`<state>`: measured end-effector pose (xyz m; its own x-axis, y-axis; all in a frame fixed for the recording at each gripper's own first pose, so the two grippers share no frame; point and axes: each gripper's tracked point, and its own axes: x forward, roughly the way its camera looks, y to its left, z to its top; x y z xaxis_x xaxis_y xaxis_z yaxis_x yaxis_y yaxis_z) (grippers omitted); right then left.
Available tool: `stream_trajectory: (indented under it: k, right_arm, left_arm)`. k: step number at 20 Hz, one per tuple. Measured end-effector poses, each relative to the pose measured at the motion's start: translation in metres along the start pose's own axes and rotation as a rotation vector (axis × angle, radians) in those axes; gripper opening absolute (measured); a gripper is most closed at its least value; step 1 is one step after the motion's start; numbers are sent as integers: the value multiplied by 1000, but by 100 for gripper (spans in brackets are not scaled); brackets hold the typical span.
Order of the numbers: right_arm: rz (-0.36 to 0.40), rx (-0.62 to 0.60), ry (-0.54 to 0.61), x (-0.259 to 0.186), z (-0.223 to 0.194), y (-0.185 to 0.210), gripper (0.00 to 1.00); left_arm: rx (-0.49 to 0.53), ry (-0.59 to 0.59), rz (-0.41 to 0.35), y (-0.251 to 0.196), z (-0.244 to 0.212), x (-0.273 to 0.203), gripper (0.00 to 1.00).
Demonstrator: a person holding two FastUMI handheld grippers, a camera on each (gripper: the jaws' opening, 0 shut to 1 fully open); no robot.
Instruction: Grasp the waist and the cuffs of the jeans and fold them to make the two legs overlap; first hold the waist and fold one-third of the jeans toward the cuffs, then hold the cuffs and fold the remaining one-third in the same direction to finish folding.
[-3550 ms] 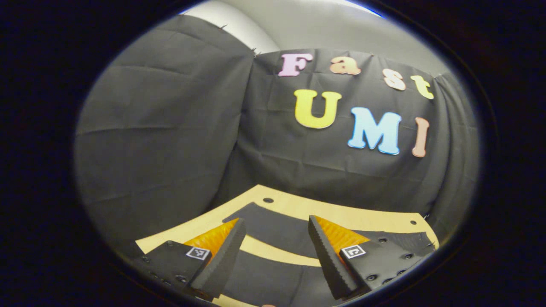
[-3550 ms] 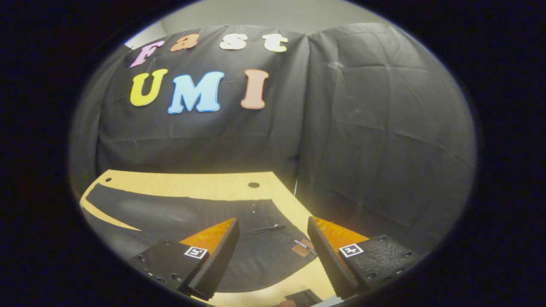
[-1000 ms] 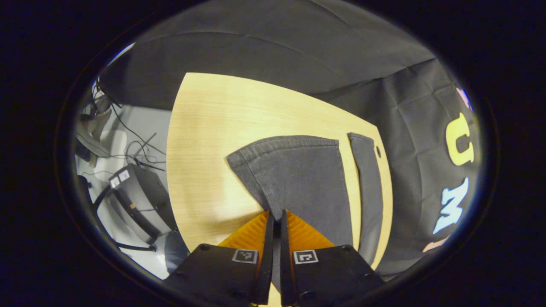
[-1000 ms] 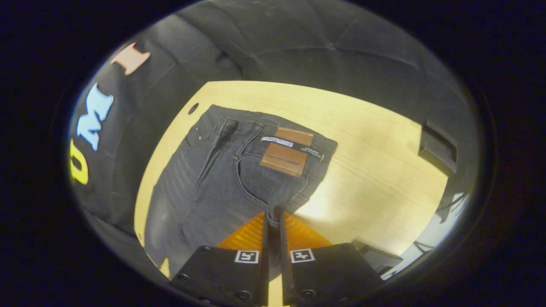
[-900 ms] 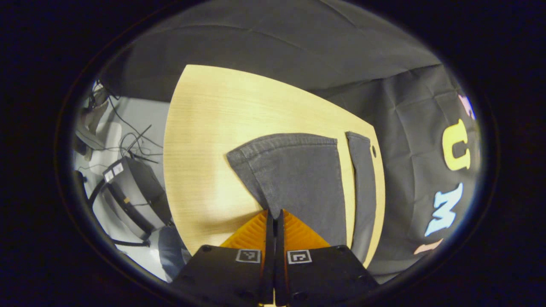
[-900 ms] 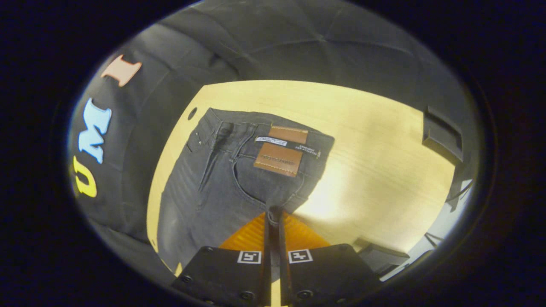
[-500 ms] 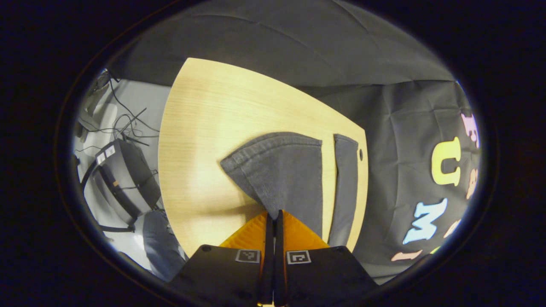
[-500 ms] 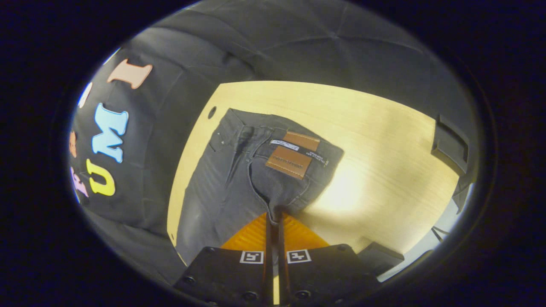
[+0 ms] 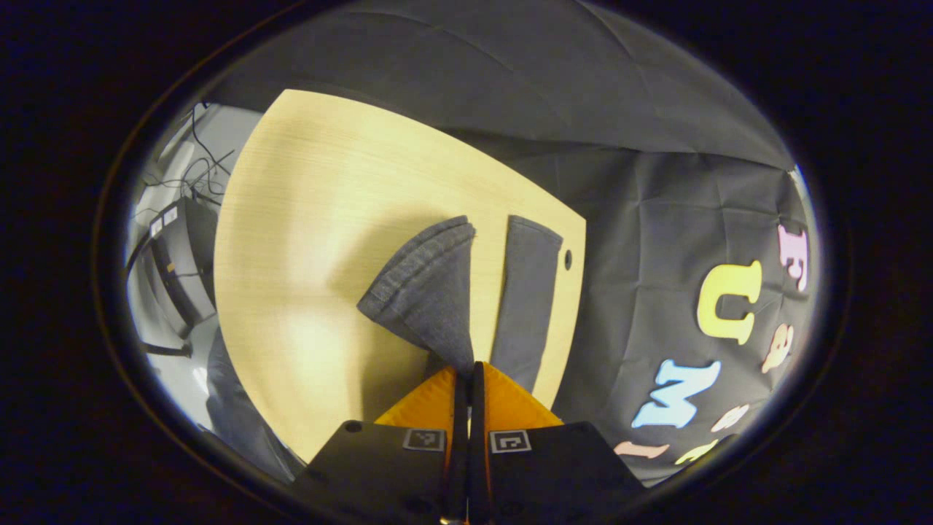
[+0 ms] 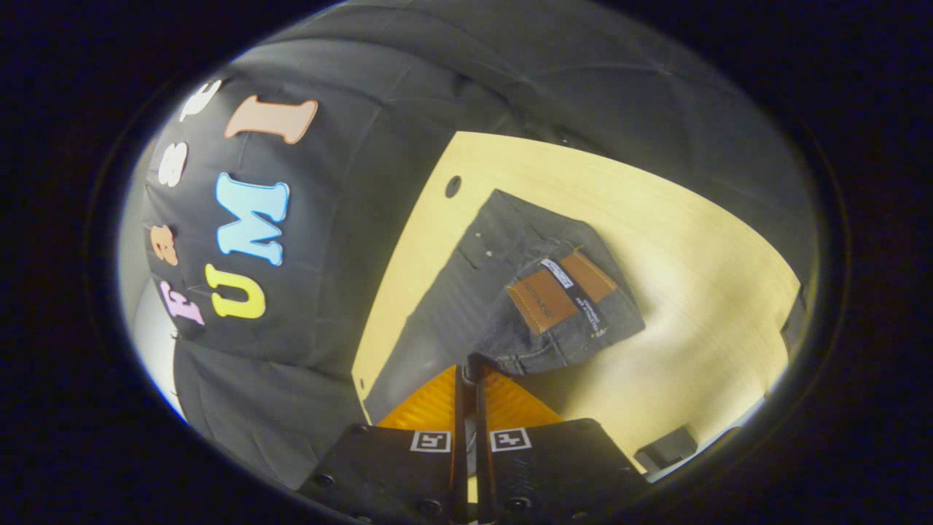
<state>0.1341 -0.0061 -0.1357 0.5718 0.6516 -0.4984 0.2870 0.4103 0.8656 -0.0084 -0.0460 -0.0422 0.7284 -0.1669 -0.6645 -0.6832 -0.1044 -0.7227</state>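
Dark grey jeans lie on a light wooden table. In the left gripper view my left gripper (image 9: 466, 368) is shut on the near leg's cuff (image 9: 430, 299), which is lifted and curled over toward the far leg (image 9: 526, 292) lying flat by the wall. In the right gripper view my right gripper (image 10: 470, 364) is shut on the near side of the waist (image 10: 561, 321). The waist is raised and tilted over the far half (image 10: 466, 284), and its brown leather patch (image 10: 557, 288) faces up.
The wooden table (image 9: 306, 219) has a small round hole (image 9: 568, 257) near the wall. Black cloth walls close two sides. Beyond the table's left edge, a dark machine (image 9: 178, 255) and cables sit on the floor. A dark box (image 10: 663, 448) lies past the table's near edge.
Both grippers, open above the flat jeans 3.5 s ago, have shut on the near edge. Over the last second they have lifted it and swung it toward the far leg.
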Motion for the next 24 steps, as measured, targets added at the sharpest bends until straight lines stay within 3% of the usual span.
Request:
stream_trajectory:
  k: [4,6,14,18,19,24]
  right_arm:
    - [40,-4,5,20,32,41,4]
    - [39,-8,-10,35,49,56,4]
    - [7,53,-60,118,102,72,4]
    - [-17,89,-78,164,119,53,8]
    - [-21,90,-85,174,122,49,4]
    - [-73,50,-140,204,121,28,5]
  left_arm:
    - [-73,37,-51,-62,5,13,8]
    - [-69,44,-42,-88,17,30,9]
    - [21,107,-32,-179,14,168,9]
    - [125,110,14,-192,12,240,8]
    - [145,106,25,-194,11,252,8]
    - [282,86,110,-181,2,299,8]
